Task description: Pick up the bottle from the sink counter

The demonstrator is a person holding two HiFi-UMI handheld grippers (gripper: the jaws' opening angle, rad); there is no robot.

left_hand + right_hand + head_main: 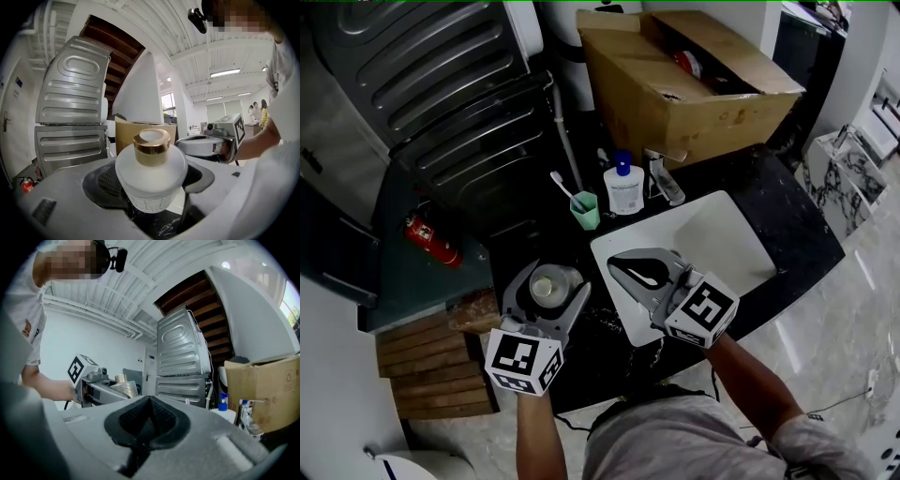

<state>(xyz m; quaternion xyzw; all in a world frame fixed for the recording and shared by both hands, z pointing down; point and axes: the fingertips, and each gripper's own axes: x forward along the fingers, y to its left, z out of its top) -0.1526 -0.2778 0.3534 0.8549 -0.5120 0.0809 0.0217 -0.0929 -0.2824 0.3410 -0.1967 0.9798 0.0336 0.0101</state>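
Note:
A round frosted white bottle [546, 291] with a gold cap sits between the jaws of my left gripper [551, 279], held upright above the dark sink counter [787, 225]. In the left gripper view the bottle [151, 173] fills the space between both pads, and they press on its sides. My right gripper [628, 270] hovers over the white sink basin [727, 234] to the right. Its jaws are shut with nothing in them, as the right gripper view [149, 405] shows. That view also catches the bottle [123, 386] at the left.
At the back of the counter stand a white pump bottle with a blue cap [624, 187], a green cup with a toothbrush [585, 210] and a faucet [661, 178]. Behind them is an open cardboard box [694, 84]. A red fire extinguisher [431, 239] lies at the left.

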